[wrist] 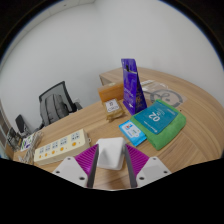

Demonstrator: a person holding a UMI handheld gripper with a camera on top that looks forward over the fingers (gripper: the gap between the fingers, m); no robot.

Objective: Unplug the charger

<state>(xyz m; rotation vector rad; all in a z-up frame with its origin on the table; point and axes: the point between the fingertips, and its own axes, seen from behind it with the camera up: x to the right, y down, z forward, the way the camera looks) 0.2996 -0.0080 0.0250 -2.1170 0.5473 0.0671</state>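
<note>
Your tongs (pixel 108 172) sit apart with the white charger (pixel 108 153) between the pads, near the power strip (pixel 58 146) on the surface (pixel 95 125). Likely light, rigid, smooth; grip its flat sides.
</note>
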